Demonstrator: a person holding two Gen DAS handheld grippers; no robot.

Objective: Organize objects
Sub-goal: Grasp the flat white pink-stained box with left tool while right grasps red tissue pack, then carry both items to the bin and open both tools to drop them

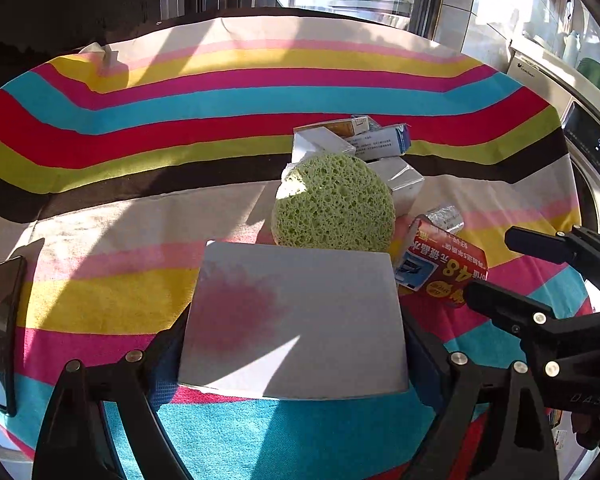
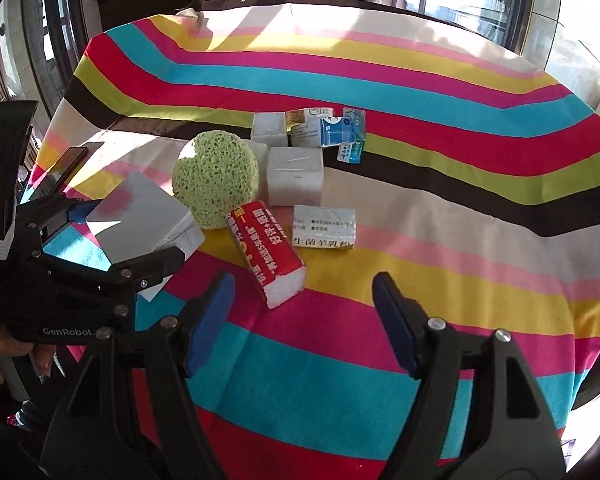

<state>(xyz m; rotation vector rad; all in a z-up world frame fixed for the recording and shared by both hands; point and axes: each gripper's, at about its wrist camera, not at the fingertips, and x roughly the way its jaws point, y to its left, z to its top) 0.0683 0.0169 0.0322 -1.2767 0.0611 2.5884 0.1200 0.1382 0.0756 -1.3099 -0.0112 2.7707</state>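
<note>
My left gripper (image 1: 296,344) is shut on a grey box (image 1: 294,320), held just above the striped cloth; the same box (image 2: 140,216) shows at the left of the right wrist view between the left gripper's fingers. A round green sponge (image 1: 334,202) (image 2: 215,178) stands just beyond the box. A red tissue pack (image 1: 440,262) (image 2: 266,250) lies right of it. My right gripper (image 2: 304,320) is open and empty, just short of the red pack; it also shows in the left wrist view (image 1: 496,268).
Behind the sponge lie several small boxes: white ones (image 2: 295,176), a blue-and-white one (image 2: 336,132), and a silver sachet (image 2: 324,226). A black phone (image 1: 2,332) lies at the table's left edge. The striped cloth (image 2: 440,208) covers the table. A washing machine (image 1: 588,140) stands to the right.
</note>
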